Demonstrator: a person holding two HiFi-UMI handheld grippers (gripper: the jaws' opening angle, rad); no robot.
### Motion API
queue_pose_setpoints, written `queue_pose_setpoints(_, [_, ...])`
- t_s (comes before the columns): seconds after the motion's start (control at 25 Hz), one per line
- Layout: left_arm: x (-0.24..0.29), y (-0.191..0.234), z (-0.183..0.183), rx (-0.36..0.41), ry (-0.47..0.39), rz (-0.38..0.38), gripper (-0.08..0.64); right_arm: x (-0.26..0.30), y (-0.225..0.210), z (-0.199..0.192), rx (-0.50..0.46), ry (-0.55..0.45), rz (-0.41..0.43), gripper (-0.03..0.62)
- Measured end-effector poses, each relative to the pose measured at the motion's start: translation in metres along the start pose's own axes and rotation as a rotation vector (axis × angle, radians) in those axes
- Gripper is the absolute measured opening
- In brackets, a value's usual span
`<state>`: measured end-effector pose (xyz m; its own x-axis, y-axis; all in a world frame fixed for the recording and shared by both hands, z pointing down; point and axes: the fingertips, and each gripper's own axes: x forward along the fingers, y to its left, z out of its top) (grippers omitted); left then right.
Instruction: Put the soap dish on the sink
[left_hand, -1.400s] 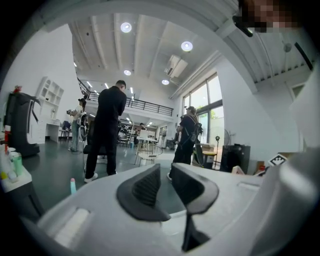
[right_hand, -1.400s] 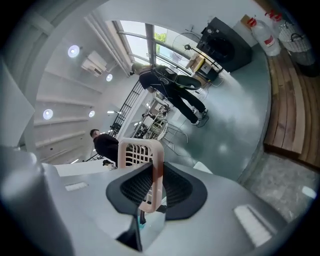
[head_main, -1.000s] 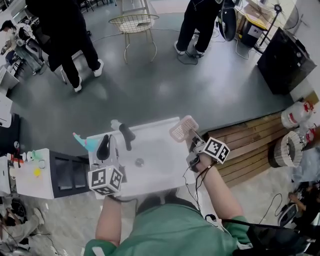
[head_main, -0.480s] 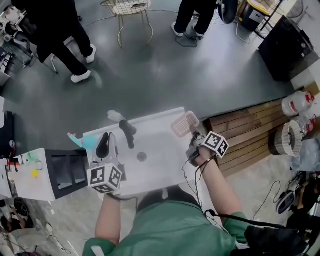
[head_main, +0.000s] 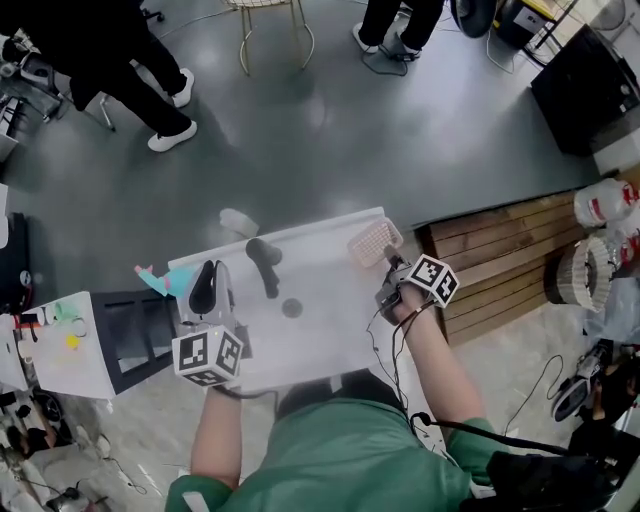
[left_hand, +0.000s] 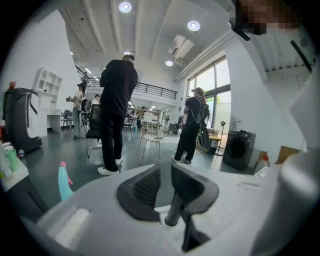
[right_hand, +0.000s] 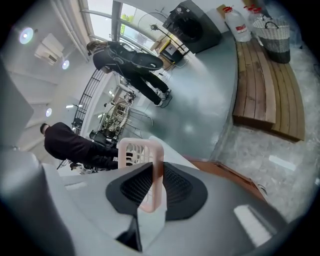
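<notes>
The pink slotted soap dish is over the far right corner of the white sink. My right gripper is shut on its near edge. In the right gripper view the soap dish stands on edge between the pads of the right gripper. Whether it touches the rim is hidden. My left gripper rests at the sink's left rim, shut, with nothing in it. In the left gripper view the left gripper has its jaws almost together. A black faucet stands at the back, above the drain.
A teal bottle sits left of the sink, and a pale cylinder at its far edge. A black-fronted cabinet is to the left, a wooden bench to the right. People stand on the grey floor beyond.
The right gripper has carried the soap dish a little inward, from beside the sink's far right corner to over it. The left gripper has stayed at the left rim.
</notes>
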<state>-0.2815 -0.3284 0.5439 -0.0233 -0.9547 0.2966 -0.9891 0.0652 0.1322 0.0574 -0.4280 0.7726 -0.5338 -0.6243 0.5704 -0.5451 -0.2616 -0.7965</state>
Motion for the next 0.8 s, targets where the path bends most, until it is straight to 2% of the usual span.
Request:
queue_pose_setpoints(0.2, [0.013, 0.006, 0.000, -0.009, 0.014, 0.000, 0.066, 0.015, -0.004, 0.001, 0.047, 0.004, -0.024, 0.061])
queue_pose_setpoints(0.8, [0.023, 0.009, -0.003, -0.031, 0.024, 0.013, 0.063, 0.027, -0.012, 0.004, 0.079, 0.004, -0.065, 0.063])
